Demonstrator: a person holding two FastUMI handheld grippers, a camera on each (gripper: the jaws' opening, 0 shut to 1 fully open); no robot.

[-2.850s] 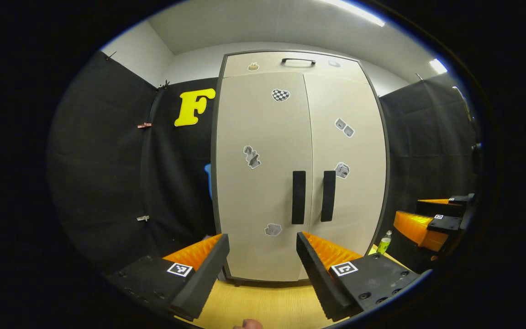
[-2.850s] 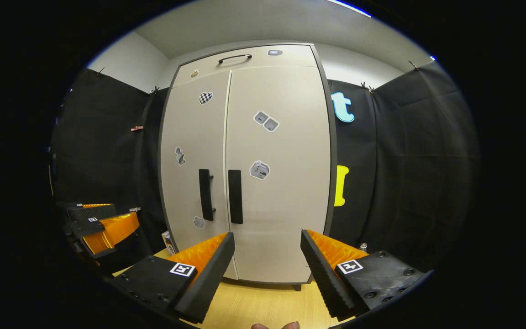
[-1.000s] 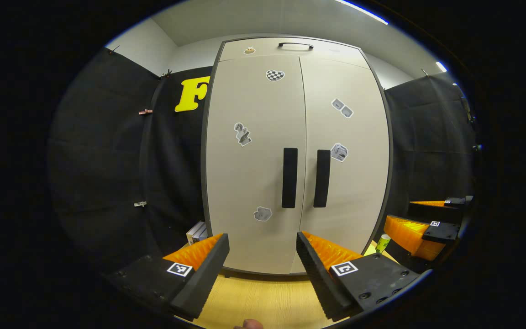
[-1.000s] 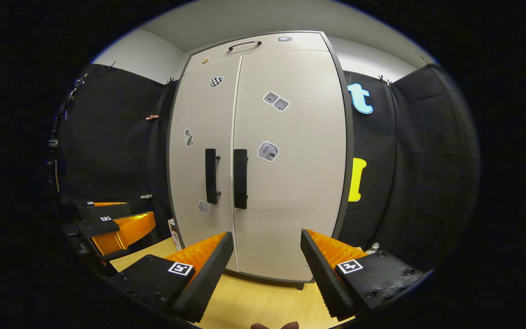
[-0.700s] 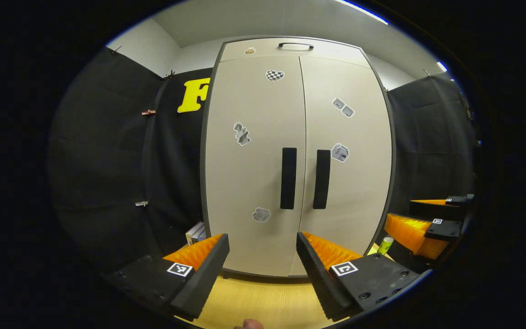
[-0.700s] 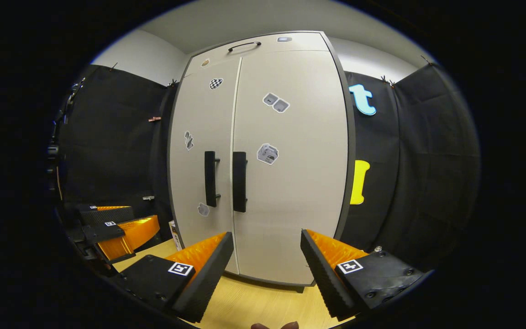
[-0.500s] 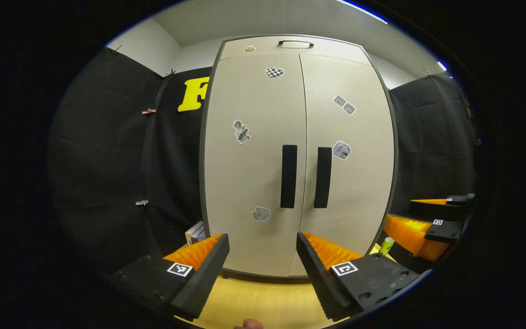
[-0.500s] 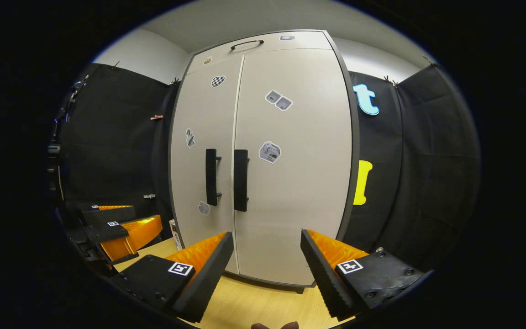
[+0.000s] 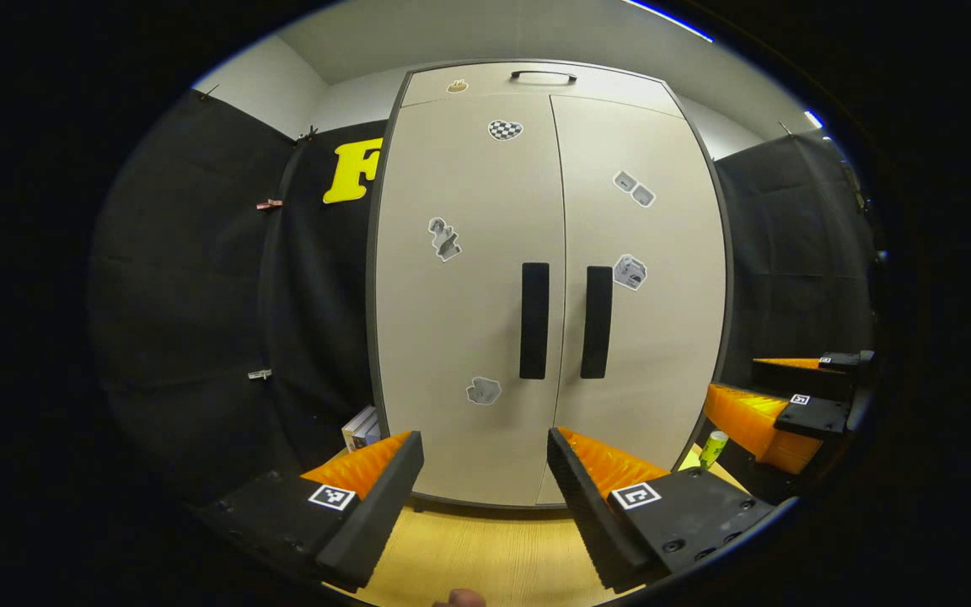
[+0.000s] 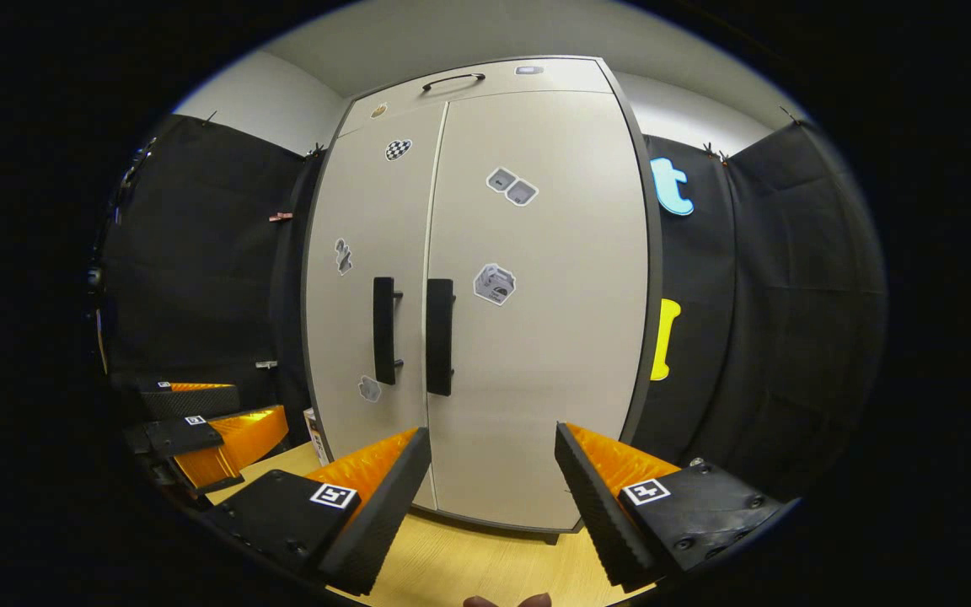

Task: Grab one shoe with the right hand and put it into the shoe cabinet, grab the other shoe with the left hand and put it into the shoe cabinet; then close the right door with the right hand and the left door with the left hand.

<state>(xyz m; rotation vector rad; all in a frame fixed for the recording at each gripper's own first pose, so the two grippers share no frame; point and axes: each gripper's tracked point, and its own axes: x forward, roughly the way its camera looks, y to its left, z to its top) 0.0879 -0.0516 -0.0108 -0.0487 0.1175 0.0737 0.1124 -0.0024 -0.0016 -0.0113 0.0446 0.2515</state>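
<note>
The shoe cabinet (image 9: 553, 278) stood tall on the wooden worktop (image 9: 485, 561), and both of its doors were shut. The left door (image 9: 460, 287) and the right door (image 9: 646, 278) met in the middle, with two black handles (image 9: 533, 320) side by side. Small stickers (image 9: 443, 239) dotted the doors.

In the left gripper view, the left claw (image 9: 485, 506) was wide open and held nothing. It pointed at the cabinet from a little way back. The right claw (image 9: 776, 405) showed at 4 o'clock, also open and empty. A small green bottle (image 9: 712, 448) stood by the cabinet's right corner.

In the right gripper view, the right claw (image 10: 494, 506) gaped open, with the cabinet (image 10: 485, 278) at 12 o'clock.
</note>
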